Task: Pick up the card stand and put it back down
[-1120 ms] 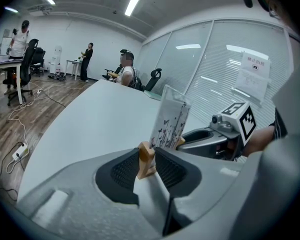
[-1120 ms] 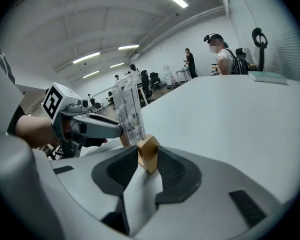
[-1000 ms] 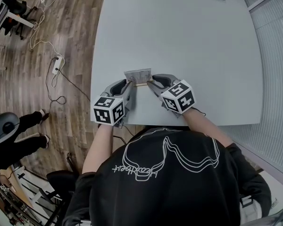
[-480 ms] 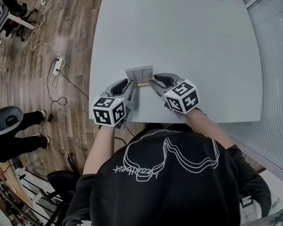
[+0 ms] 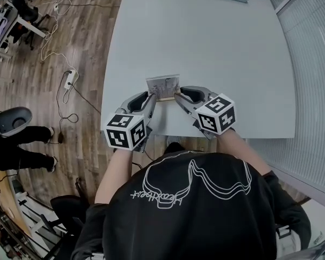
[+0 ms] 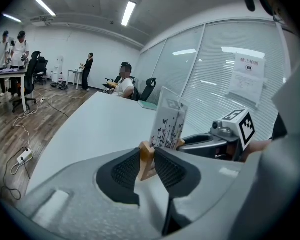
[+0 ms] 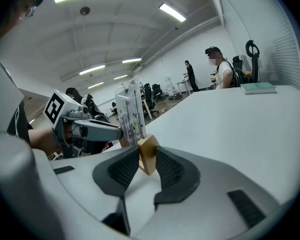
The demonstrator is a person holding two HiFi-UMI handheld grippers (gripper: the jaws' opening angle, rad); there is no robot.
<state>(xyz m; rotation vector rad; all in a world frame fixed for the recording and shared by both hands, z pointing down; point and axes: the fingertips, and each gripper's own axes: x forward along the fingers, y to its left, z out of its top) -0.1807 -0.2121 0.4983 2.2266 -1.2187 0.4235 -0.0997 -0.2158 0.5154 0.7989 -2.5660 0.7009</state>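
The card stand [image 5: 163,85] stands upright near the worktop's [image 5: 206,47] front edge, the left tool [image 5: 150,97] and right tool [image 5: 177,96] each closing on one wooden end of it, likely to keep it level when lifted

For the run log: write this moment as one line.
left gripper: closing on stand base end | right gripper: closing on other end | stand: upright
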